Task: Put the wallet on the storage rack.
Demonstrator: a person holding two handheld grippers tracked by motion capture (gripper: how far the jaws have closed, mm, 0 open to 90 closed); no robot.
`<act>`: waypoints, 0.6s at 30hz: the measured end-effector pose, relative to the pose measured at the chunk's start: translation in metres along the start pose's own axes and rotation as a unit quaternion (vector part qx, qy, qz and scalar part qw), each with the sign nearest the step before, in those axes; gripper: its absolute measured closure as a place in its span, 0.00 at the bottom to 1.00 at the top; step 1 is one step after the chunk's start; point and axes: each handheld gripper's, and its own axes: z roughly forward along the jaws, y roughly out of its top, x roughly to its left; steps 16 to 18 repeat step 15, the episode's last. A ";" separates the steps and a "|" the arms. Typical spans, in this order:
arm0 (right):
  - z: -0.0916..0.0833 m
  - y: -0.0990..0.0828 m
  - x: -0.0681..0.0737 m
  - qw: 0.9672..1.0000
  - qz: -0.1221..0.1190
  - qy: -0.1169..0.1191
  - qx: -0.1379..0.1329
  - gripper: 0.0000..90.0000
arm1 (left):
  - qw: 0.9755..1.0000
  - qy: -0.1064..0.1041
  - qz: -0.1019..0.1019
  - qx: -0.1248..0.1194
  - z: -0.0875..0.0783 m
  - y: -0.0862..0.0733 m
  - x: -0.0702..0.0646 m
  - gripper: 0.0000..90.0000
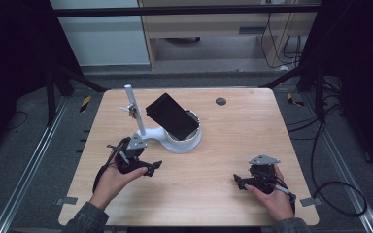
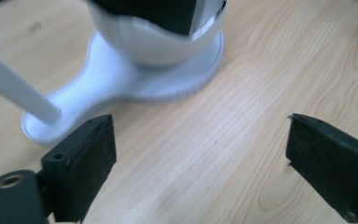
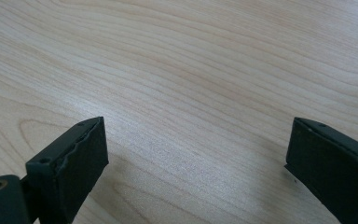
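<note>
Wooden counter [image 1: 213, 160] is carrying a white stand [image 1: 175, 141], which is propping a black phone [image 1: 171, 115] tilted at centre. Both your left gripper [image 1: 151, 167] and right gripper [image 1: 239, 180] are resting released, nothing between their fingers. Phone is likely handling stiff, slick and breakable; consider taking its long edges.

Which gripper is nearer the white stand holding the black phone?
Left. The left gripper sits just in front of the white stand, jaws open and empty. The right gripper rests farther off, toward the table's near right corner.
</note>
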 end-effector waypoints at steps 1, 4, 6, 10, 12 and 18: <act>0.001 0.000 0.000 1.000 0.000 0.001 0.001 0.06 | 1.000 0.007 -0.003 0.002 0.003 -0.007 0.001 0.08; 0.001 0.000 0.000 1.000 0.001 0.000 0.003 0.06 | 1.000 0.015 -0.018 0.009 0.009 -0.027 0.005 0.08; 0.002 -0.001 0.000 1.000 0.002 0.001 0.004 0.06 | 0.999 0.031 -0.027 0.016 0.013 -0.041 0.008 0.08; 0.004 -0.002 -0.001 1.000 0.001 -0.001 0.009 0.05 | 0.997 0.053 -0.059 0.008 0.016 -0.063 0.016 0.09; 0.006 -0.002 0.001 1.000 0.000 -0.002 0.007 0.03 | 0.996 0.052 -0.072 0.018 0.019 -0.072 0.020 0.09; 0.007 -0.002 0.002 1.000 -0.002 -0.002 0.006 0.02 | 0.995 0.056 -0.074 0.037 0.023 -0.080 0.022 0.09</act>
